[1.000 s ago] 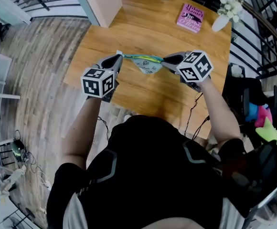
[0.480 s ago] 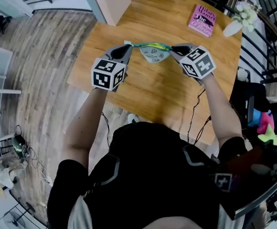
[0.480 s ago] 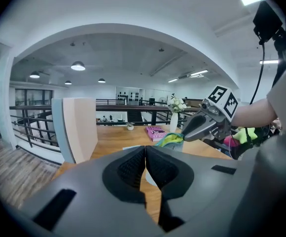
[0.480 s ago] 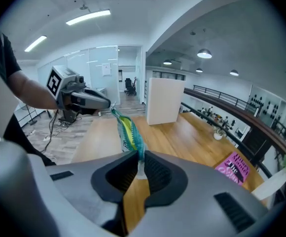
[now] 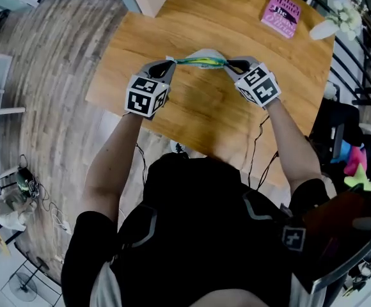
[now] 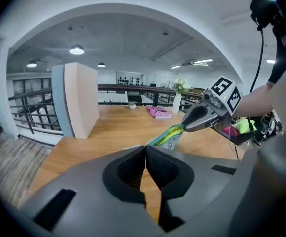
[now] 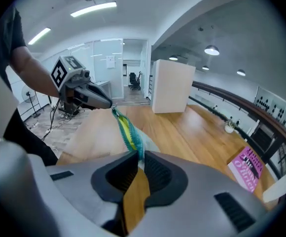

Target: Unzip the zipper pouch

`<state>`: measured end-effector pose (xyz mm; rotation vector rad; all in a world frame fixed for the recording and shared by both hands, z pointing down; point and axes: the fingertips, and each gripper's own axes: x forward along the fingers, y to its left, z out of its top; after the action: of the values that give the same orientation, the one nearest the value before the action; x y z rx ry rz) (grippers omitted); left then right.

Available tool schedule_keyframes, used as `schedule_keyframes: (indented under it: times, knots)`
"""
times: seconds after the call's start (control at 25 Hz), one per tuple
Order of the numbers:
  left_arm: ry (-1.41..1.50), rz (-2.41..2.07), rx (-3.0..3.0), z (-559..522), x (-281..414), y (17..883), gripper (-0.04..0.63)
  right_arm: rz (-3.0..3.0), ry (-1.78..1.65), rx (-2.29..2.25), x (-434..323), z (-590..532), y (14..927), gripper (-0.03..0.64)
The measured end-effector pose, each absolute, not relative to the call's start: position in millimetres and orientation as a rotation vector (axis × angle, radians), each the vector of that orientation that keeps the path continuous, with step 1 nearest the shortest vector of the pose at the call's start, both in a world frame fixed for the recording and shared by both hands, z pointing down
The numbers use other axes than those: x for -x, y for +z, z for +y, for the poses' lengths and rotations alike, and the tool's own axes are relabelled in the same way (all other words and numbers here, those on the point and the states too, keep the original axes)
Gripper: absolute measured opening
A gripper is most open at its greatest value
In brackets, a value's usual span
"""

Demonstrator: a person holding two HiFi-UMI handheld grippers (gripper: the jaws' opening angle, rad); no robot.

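I'm looking down on a wooden table [image 5: 192, 120], with a tall pale panel [image 6: 79, 100] standing at its far left corner. A pink book [image 5: 281, 15] and a white vase of flowers [image 5: 329, 25] sit well apart from my work, toward the far right.

The zipper pouch [image 5: 201, 59] hangs between my two tools over the middle of the table, its zipper edge [image 7: 127, 128] drawn out in a straight teal and yellow line. I can't tell whether its pale belly touches the wood.

The left gripper [image 5: 170, 63] has its jaws pressed fully together on the thin end of the pouch. The right gripper [image 5: 229, 64] is clamped on the opposite end, where the zipper band runs straight into its pads with only a sliver of gap. I can't make out the slider itself, or how far the zipper has parted.

I judge the pouch to be light, soft fabric that sags and folds unless kept taut. The best holds are the fabric end beyond the zipper for anchoring and the small pull tab for drawing. The tab is tiny and could slip from the pads.
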<state>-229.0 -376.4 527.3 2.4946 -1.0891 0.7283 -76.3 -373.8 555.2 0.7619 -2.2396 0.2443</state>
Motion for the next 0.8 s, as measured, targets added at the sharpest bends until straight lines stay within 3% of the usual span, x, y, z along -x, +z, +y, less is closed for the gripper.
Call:
schedule_keyframes:
  times: [0.8]
  knots:
    - [1.049, -0.934, -2.147, -305.4, 232.1, 663.8, 0.031, -2.116, 1.013, -0.556, 74.1, -289.4, 673.8, 0.051]
